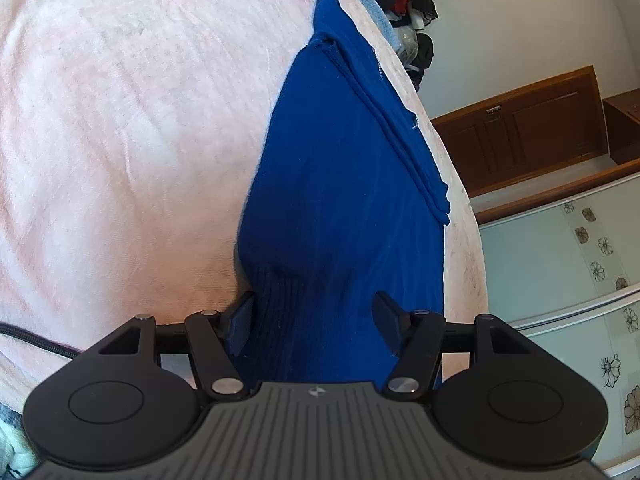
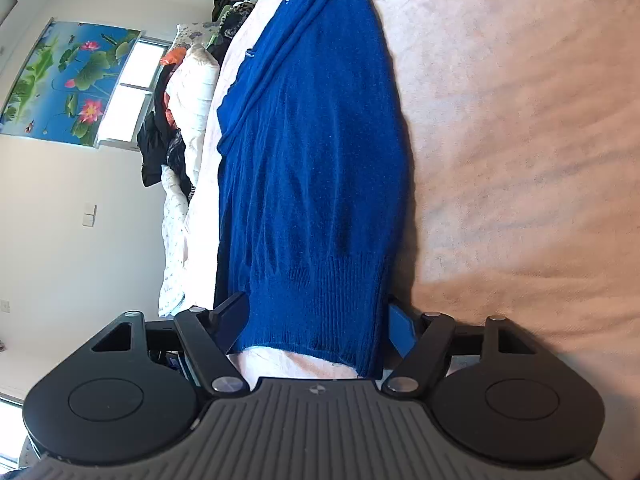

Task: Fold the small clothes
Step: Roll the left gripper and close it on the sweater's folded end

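Both grippers straddle the ribbed hem of one blue sweater (image 1: pixel 340 184). The left gripper (image 1: pixel 316 320) and right gripper (image 2: pixel 316 320) each have the knit between parted jaws; whether the pads pinch it yet cannot be told. From the fingers the sweater's long axis runs straight ahead across the pink blanket (image 1: pixel 120 120). Neither hand is clearly nearer. One sweater, two grippers.

No readable text, labels, brands or numbers on anything in either view
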A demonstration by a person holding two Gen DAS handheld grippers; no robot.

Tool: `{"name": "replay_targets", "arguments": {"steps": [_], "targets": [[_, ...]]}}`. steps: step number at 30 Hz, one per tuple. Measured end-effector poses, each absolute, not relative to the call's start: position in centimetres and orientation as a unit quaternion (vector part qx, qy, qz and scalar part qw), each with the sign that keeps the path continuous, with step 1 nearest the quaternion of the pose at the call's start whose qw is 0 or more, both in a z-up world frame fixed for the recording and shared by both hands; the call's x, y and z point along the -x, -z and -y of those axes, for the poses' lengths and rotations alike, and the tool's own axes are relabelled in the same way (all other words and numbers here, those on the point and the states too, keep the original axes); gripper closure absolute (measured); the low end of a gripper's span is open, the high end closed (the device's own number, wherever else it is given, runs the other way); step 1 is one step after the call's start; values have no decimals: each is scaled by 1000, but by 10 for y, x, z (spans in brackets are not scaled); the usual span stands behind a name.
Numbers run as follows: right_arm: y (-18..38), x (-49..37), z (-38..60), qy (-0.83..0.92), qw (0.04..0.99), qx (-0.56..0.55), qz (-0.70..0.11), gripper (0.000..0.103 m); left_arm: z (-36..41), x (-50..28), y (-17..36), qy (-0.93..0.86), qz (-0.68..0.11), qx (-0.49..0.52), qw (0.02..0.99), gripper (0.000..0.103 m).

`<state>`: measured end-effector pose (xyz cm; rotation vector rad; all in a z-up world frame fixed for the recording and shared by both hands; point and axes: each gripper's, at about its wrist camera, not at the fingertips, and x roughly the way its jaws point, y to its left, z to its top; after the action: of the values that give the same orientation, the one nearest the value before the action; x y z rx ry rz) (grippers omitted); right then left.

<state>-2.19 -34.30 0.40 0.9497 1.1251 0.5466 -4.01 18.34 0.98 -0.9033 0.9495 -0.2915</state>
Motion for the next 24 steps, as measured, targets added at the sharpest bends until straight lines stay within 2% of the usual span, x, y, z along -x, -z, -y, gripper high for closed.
{"name": "replay_targets", "arguments": {"steps": [5,8,12,14,16,18,20,22,23,24], "targets": [[-2,24,348,-244,704,-432,-509,31,-181,40,-22,165,-444,376,796,38],[-1,23,349,-243,698,-441,-509,30,-182,38,-24,186,-456,367,789,20],[4,21,350,-251,676,-478,-503,32,-179,38,-22,188,-465,357,788,20],[5,21,350,-253,673,-475,-507,36,-177,36,-21,179,-466,349,793,22],[4,20,346,-251,678,-458,-518,42,-175,35,-19,162,-477,334,797,40],[4,20,347,-247,681,-453,-520,46,-178,34,-17,147,-486,325,798,64],[6,21,349,-241,681,-456,-519,55,-181,34,-17,144,-491,319,798,69],[9,23,351,-233,685,-454,-520,63,-181,36,-18,144,-493,311,800,69],[10,24,351,-228,687,-452,-522,68,-180,37,-19,143,-494,303,802,72],[12,25,351,-225,688,-451,-522,71,-179,38,-20,141,-496,293,805,80]]}}
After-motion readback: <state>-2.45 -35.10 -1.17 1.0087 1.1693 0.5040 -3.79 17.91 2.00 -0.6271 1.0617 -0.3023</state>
